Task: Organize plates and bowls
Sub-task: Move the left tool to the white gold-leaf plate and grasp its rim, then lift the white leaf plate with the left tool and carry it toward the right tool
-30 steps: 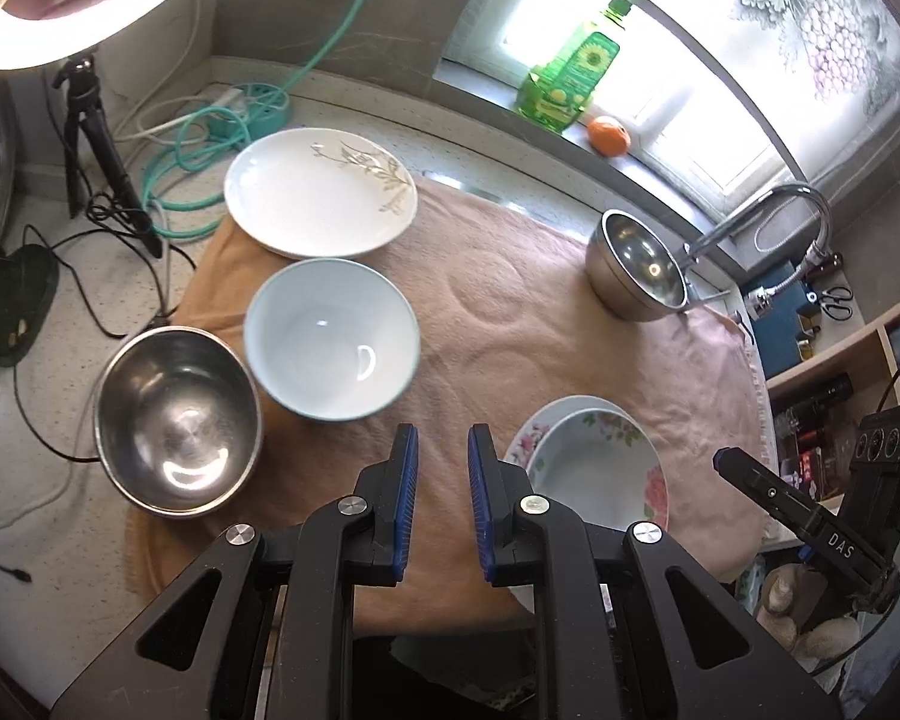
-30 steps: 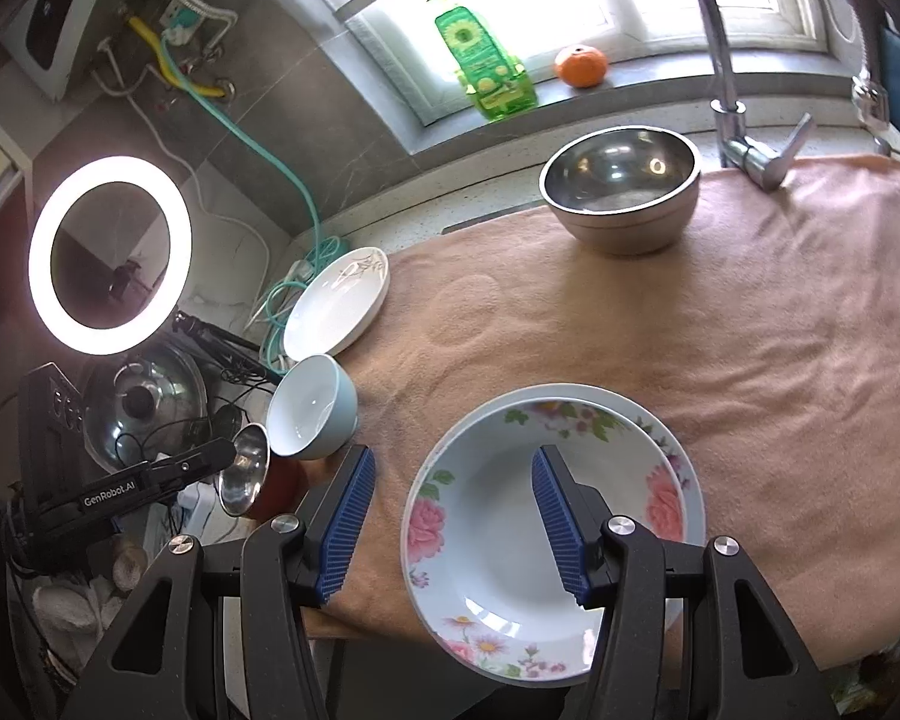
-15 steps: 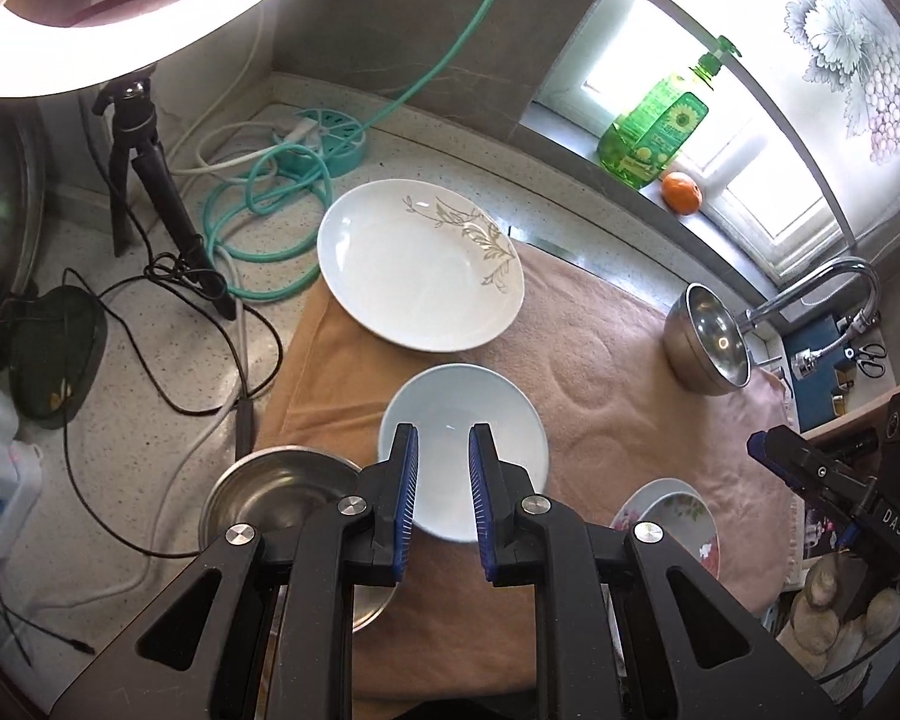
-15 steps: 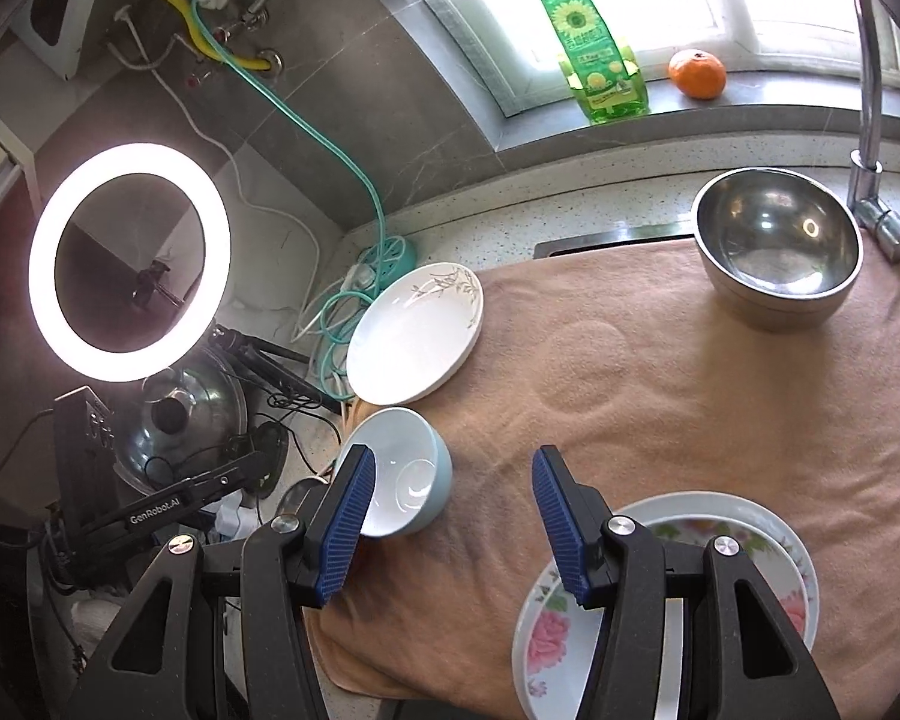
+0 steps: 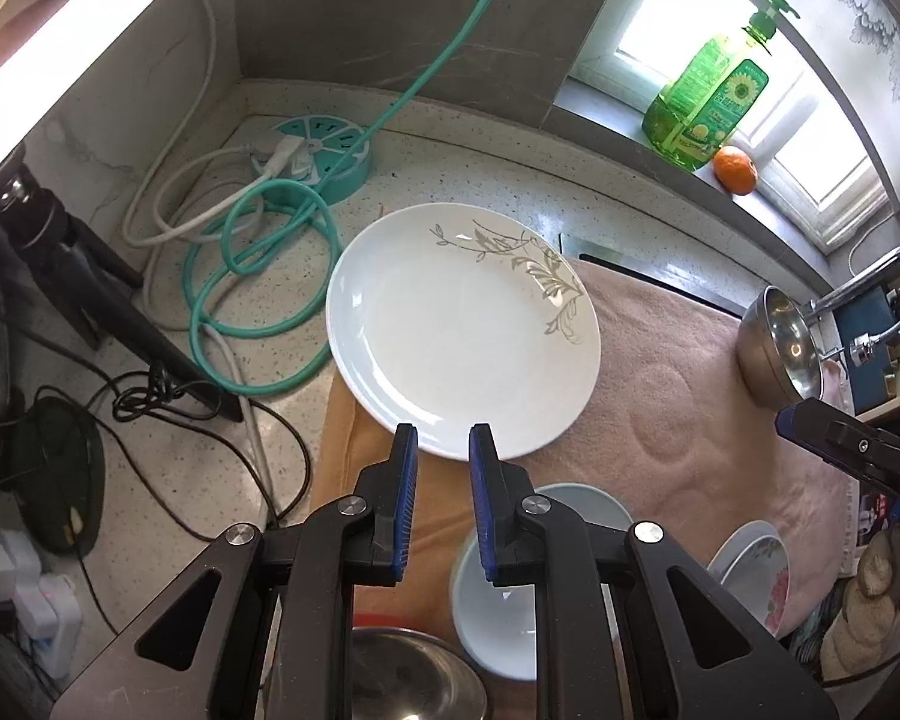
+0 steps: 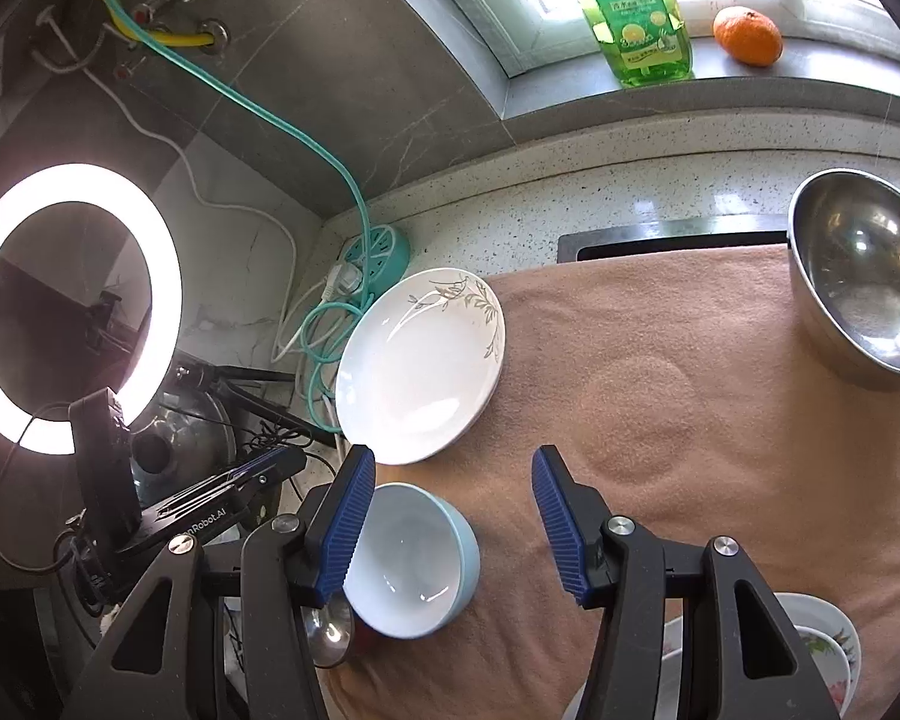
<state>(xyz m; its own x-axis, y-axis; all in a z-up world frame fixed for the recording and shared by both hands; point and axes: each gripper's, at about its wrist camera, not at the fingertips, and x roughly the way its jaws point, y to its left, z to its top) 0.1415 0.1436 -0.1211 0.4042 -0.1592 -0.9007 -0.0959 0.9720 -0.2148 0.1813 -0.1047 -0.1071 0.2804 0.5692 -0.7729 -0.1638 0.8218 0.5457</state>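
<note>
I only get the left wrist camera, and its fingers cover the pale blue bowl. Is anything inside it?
Observer: No. The right wrist view shows the whole pale blue bowl. It is empty and stands upright on the towel.
Operator: Is the other one holding anything?
Observer: No. The right gripper is wide open and grips nothing.
</note>
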